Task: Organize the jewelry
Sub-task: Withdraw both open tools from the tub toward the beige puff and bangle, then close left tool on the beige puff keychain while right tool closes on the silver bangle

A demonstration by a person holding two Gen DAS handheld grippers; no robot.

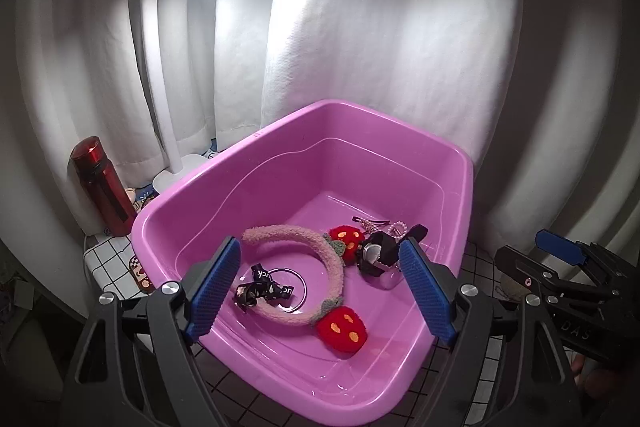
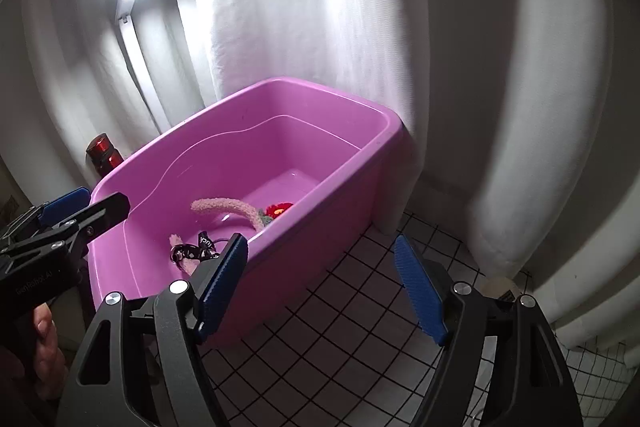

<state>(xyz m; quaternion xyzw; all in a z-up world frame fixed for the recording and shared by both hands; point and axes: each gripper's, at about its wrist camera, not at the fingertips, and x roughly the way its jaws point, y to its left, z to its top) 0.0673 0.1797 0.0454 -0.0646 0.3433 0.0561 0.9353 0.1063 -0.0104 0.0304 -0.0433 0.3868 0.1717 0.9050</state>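
**Both grippers empty above a tub that already holds the accessories**

The pink tub (image 1: 280, 163) fills the middle of the left wrist view and the centre-left of the right wrist view, standing on a grid-patterned cloth (image 2: 360, 307) before a white curtain (image 1: 380, 47). At the far left of the left view stands a red bottle (image 1: 102, 187) next to a white lamp base (image 1: 172, 179).

On the tub floor, lower centre of the left view, lies the fuzzy pink headband (image 1: 320, 259) with its two red strawberry pieces. Inside its curve sits a black printed ribbon (image 1: 262, 287) over a thin ring. To the right are a dark watch-like piece (image 1: 376, 255) and, behind it, a hair clip with a beaded loop (image 1: 384, 225).

The left gripper (image 1: 320, 287) hangs over the tub's near rim, jaws spread wide, nothing between them. The right gripper (image 2: 320, 287) is over the cloth at the tub's right side, also wide and empty.

The step looks like a pause between placements, or the finish: no loose jewelry is visible outside the tub. The next move calls for finding any remaining piece outside the frames, or else drawing both grippers clear.
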